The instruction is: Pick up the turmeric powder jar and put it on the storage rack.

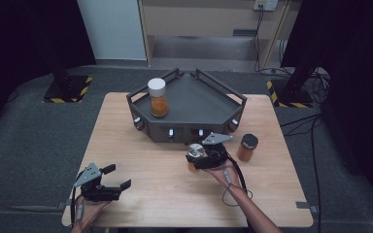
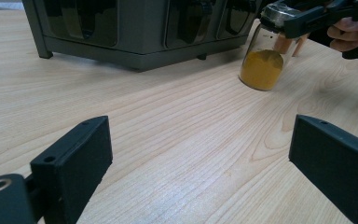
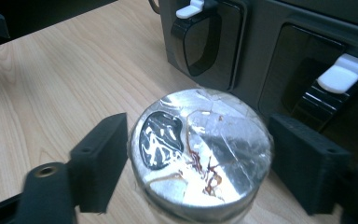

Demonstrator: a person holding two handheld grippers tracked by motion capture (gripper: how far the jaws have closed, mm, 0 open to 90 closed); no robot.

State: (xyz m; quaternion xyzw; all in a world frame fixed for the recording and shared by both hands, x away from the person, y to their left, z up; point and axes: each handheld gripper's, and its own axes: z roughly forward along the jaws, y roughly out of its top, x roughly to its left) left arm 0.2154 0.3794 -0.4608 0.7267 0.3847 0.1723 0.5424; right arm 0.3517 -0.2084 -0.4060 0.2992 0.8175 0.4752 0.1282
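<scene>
A: R gripper [image 3: 198, 154] first. I've got its jaws either side of the foil-topped jar [image 3: 200, 149], up at the lid. Left pad touches the rim; right pad looks to have a thin gap, can't tell if it's pressing.

B: So gripped or not?

A: Can't call it firm. Jaws about a third open, jar square between them, seated on the table [image 1: 141, 145].

B: Where's that jar in the scene?

A: High view: near side of the grey tray rack [image 1: 189, 104], just in front of its front wall, a bit right of centre. From the L gripper view I see orange powder in its lower part [image 2: 262, 70], glass base on the wood, my R hand [image 2: 349, 35] behind it.

B: L gripper?

A: L gripper [image 1: 112, 177] at the near-left corner, jaws wide open, nothing in them, bare wood between. Well apart from the jar.

B: Other stuff?

A: Black-capped jar [image 1: 247, 147] just right of my R gripper, on the table. White-capped jar [image 1: 158, 97] standing on the rack, left part, orange fill too.
</scene>
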